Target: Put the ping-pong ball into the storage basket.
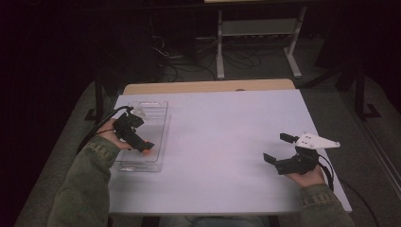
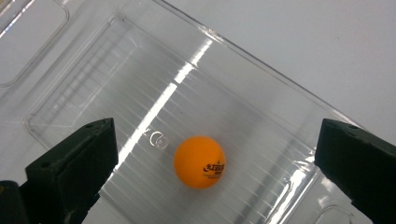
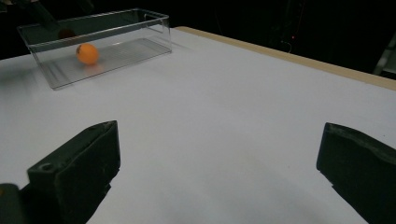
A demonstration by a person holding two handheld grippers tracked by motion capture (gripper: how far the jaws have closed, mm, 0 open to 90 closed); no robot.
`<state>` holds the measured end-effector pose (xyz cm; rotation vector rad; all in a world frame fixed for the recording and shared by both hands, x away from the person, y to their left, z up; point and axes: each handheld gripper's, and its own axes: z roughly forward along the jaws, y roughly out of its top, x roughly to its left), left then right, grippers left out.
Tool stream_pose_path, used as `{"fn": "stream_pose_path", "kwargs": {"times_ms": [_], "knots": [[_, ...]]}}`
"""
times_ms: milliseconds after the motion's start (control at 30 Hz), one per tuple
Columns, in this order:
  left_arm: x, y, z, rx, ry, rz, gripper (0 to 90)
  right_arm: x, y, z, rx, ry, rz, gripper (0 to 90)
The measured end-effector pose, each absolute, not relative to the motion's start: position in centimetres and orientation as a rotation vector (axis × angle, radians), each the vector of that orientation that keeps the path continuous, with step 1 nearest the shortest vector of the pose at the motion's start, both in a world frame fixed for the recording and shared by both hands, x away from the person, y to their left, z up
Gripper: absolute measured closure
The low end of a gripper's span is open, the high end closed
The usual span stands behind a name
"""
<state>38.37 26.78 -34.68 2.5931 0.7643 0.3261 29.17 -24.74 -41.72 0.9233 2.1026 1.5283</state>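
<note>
One orange ball [image 2: 200, 162] lies on the ribbed floor of the clear plastic bin [image 2: 261, 70], and my left gripper [image 2: 212, 158] hangs over it with its jaws spread wide, one on each side of the ball and neither touching it. Seen from the left gripper view the ball rests free, black print on its lower side, next to a small round mark moulded into the bin floor. From the high view my left gripper [image 1: 147, 145] sits over the near end of the bin [image 1: 161, 118], which stands at the left side of the white worktop [image 1: 227, 142], and the ball [image 1: 147, 151] shows as a spot of orange just under the gripper's tip. My right gripper [image 1: 279, 147] is well apart from all this, held above the right side of the worktop, its jaws also spread with nothing between them. Along the right gripper view those two black jaws frame bare white worktop [image 3: 224, 140], and farther off at the upper left stands the bin [image 3: 154, 32] with the ball [image 3: 87, 53] inside it, near the end closest to my left hand [image 1: 113, 137].
</note>
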Motion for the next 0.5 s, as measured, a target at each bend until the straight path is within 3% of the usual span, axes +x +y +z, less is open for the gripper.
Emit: {"fn": "stream_pose_path", "kwargs": {"times_ms": [500], "knots": [[37.1, 26.9, -33.2, 2.462, 0.712, 0.392, 0.0, 29.1, -24.8, -41.7, 0.925, 2.098, 1.533, 0.0]]}}
